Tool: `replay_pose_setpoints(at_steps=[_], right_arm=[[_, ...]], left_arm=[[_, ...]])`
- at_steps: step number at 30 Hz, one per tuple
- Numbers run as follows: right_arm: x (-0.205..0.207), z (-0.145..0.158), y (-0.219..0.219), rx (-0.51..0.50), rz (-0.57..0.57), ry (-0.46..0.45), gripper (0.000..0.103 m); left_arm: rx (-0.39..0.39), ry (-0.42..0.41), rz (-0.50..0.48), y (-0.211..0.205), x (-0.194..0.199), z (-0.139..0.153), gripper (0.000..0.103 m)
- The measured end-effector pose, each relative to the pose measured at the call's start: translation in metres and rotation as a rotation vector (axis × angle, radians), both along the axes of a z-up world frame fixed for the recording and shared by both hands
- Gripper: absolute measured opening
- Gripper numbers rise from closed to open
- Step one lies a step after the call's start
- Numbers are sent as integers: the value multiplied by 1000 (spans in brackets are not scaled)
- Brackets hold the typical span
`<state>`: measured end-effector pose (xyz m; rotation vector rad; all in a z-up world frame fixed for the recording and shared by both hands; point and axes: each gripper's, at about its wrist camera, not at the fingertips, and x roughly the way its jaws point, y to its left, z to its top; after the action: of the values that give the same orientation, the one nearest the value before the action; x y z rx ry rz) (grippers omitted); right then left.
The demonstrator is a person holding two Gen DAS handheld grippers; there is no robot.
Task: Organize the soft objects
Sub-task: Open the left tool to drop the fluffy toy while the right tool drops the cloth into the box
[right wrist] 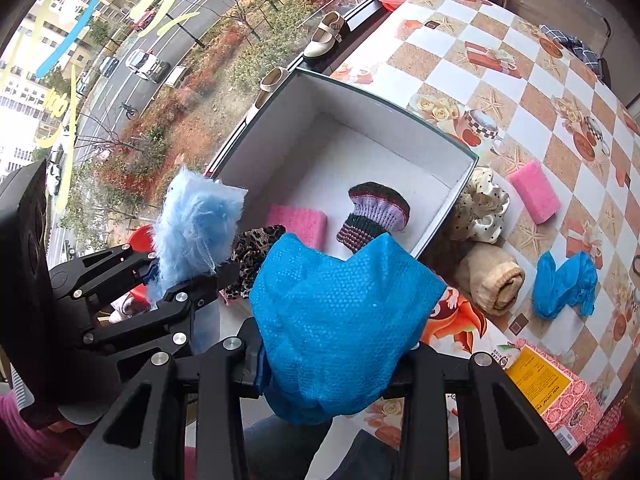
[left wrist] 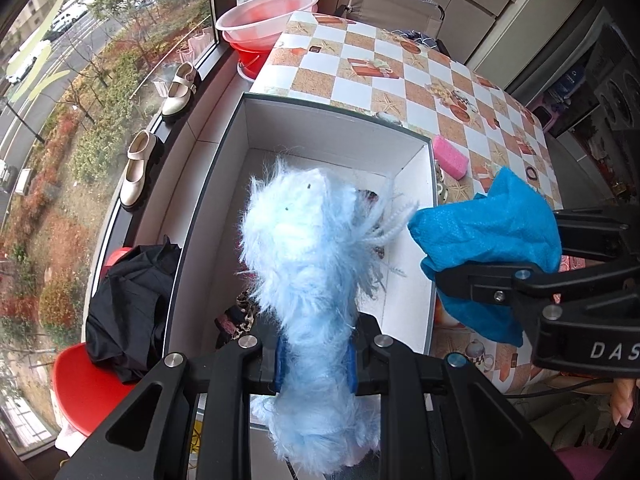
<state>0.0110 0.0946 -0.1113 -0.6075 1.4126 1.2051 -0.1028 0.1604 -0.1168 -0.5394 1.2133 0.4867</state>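
Fluffy pale-blue fur is filling the middle of the left wrist view: the left gripper [left wrist: 316, 364] is clamping narrowly on a fluffy blue plush piece [left wrist: 308, 272] that is standing up over the near end of the open white box [left wrist: 340, 136]. At the right edge the right gripper [left wrist: 480, 280] is pinching a crumpled blue plastic shoe cover [left wrist: 488, 240], which is hanging beside the box's right wall, not clearly over the inside. A release from there is likely sending it onto the checkered tablecloth [left wrist: 400, 80], or leaving it draped on the rim. In the right wrist view the right gripper [right wrist: 332, 364] is holding the blue plastic shoe cover [right wrist: 340, 320] at centre bottom, blocking the near wall of the white box [right wrist: 348, 100], so aiming is getting harder. The left gripper [right wrist: 180, 280], at lower left, is carrying the plush piece [right wrist: 196, 220] close by, and the two are risking a bump or a snag of long fibres. Inside are lying a pink sponge [right wrist: 298, 220], a knitted striped piece [right wrist: 376, 210] and a leopard-print piece [right wrist: 254, 252]; on the cloth a second shoe cover [right wrist: 564, 284], a beige roll [right wrist: 492, 284] and another pink sponge [right wrist: 534, 191] are waiting.
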Motion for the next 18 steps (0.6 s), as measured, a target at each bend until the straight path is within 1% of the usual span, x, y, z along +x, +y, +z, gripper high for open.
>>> replay_pose_setpoints(at_steps=[2, 4, 5, 6, 7, 8, 9, 10, 11, 12, 13, 14, 16, 18], right_arm=[[1, 1, 5, 3, 2, -1, 38], [3, 2, 11, 6, 2, 1, 38], [4, 3, 14, 8, 1, 1, 38], [5, 3, 17, 10, -2, 0, 38], [6, 4, 20, 11, -7, 1, 38], [8, 4, 23, 12, -12, 4, 40], [9, 4, 25, 13, -17, 8, 44], [10, 5, 28, 16, -26, 8, 49], [12, 5, 29, 19, -35, 13, 55], [14, 5, 31, 20, -45, 25, 61], [16, 5, 32, 19, -57, 34, 78], [18, 5, 32, 18, -69, 37, 87], [21, 5, 31, 11, -85, 33, 87], [26, 3, 28, -19, -102, 30, 87]], left_arm=[[6, 4, 4, 3, 2, -1, 25], [25, 4, 12, 4, 3, 0, 27], [30, 6, 13, 5, 4, -1, 32], [34, 5, 13, 6, 5, -1, 40], [40, 4, 17, 7, 5, -1, 47], [52, 2, 24, 7, 5, 0, 62], [67, -3, 32, 7, 5, 2, 73], [79, -9, 39, 8, 5, 3, 77], [85, -13, 43, 9, 4, 4, 80], [86, -11, 47, 10, 5, 5, 80], [86, -6, 50, 11, 5, 4, 80], [82, -2, 52, 12, 6, 4, 80], [67, 6, 59, 15, 7, 2, 80], [43, 10, 70, 17, 8, 0, 80]])
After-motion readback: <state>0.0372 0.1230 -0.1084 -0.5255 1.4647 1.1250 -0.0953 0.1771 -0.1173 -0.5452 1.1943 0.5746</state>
